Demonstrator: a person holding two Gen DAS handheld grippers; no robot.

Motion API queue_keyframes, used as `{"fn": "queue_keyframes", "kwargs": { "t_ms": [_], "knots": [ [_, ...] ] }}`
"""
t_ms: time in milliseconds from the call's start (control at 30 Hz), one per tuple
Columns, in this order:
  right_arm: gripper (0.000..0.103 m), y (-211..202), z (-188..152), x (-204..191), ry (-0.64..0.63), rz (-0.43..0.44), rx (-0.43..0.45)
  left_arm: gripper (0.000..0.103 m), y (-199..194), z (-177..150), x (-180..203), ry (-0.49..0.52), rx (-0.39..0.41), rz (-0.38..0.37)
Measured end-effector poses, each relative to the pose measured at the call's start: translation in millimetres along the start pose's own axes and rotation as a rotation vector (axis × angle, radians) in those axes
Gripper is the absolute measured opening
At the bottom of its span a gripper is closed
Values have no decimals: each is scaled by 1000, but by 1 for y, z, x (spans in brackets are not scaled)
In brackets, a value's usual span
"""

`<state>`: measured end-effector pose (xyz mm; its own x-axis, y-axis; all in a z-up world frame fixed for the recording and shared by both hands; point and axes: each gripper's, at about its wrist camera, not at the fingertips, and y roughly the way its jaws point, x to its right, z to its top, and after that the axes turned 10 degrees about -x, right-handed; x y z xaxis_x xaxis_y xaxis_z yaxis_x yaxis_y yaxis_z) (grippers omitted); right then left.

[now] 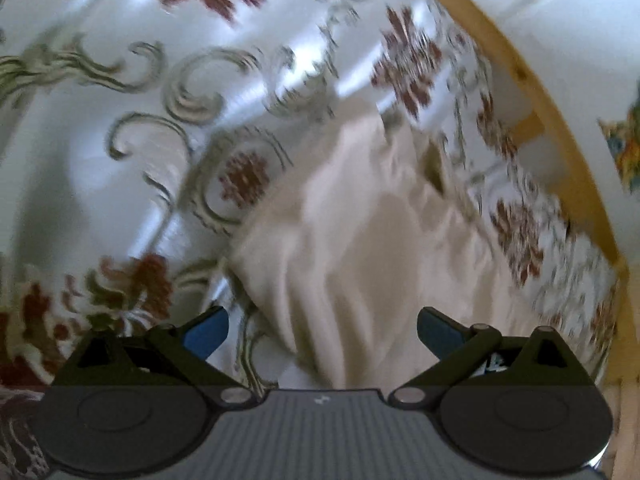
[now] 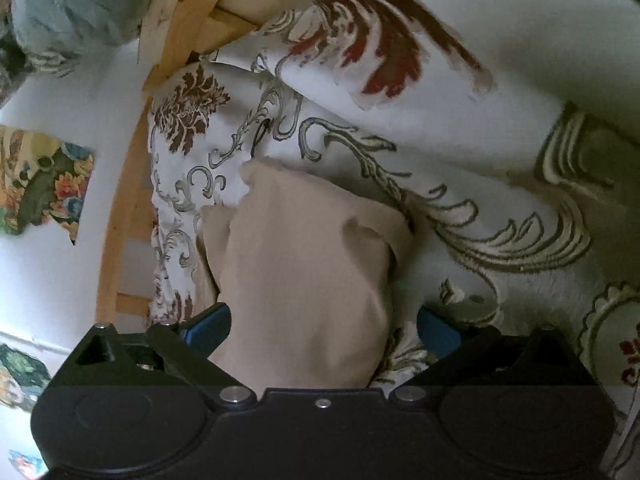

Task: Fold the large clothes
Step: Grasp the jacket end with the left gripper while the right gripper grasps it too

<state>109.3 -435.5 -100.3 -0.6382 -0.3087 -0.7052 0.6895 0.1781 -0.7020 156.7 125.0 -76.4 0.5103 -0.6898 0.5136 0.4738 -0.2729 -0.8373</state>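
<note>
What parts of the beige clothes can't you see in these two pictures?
- Left wrist view: the beige garment is motion-blurred, so its folds and edges are unclear; the left gripper body covers its near end.
- Right wrist view: the right gripper body hides the garment's near end; its underside lies unseen against the floral bedspread.

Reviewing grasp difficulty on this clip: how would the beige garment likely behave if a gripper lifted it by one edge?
The beige garment would probably go limp and drape, since it already lies in soft creases on the patterned bedspread. It looks thin, so likely light. Its folded layers might slide apart, because both the right gripper and left gripper stand open around it.
</note>
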Motion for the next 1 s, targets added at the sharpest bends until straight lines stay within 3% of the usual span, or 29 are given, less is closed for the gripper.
{"fn": "queue_keyframes", "kwargs": {
  "t_ms": [133, 233, 333, 400, 433, 467, 500, 567, 667, 800, 900, 1000],
  "knots": [
    [90, 2, -1, -7, -25, -16, 20, 95, 10, 9, -2, -4, 2, -23],
    [89, 7, 1, -6, -43, -33, 17, 79, 21, 13, -4, -17, -45, -15],
    [91, 10, 3, -2, -27, -29, 16, 58, 23, 14, -8, -58, -43, -34],
    [93, 9, 3, -1, -25, -11, 10, 29, 17, 11, -6, -33, 1, -40],
    [91, 7, 3, -1, -36, -10, 22, 22, 14, 10, -2, 5, 22, -29],
    [82, 6, 3, -2, -57, -18, 34, 9, 10, 8, 6, 63, 43, -14],
    [72, 5, 3, -3, -79, -26, 35, 5, 7, 5, 11, 108, 61, -4],
    [30, 2, 4, -3, -84, -70, 42, 3, 0, 3, 20, 148, 92, -11],
    [7, -9, 2, 3, -34, -54, 44, 3, -18, 5, 19, 127, 121, -59],
    [1, -36, -17, -20, -206, -140, 50, 2, -48, 4, 20, 138, 194, -4],
    [1, -52, -36, -34, -306, -177, 50, 2, -51, 8, 17, 127, 180, 26],
    [14, -55, -46, -36, -313, -249, 51, 5, -37, 11, 11, 109, 155, 58]
  ]
}}
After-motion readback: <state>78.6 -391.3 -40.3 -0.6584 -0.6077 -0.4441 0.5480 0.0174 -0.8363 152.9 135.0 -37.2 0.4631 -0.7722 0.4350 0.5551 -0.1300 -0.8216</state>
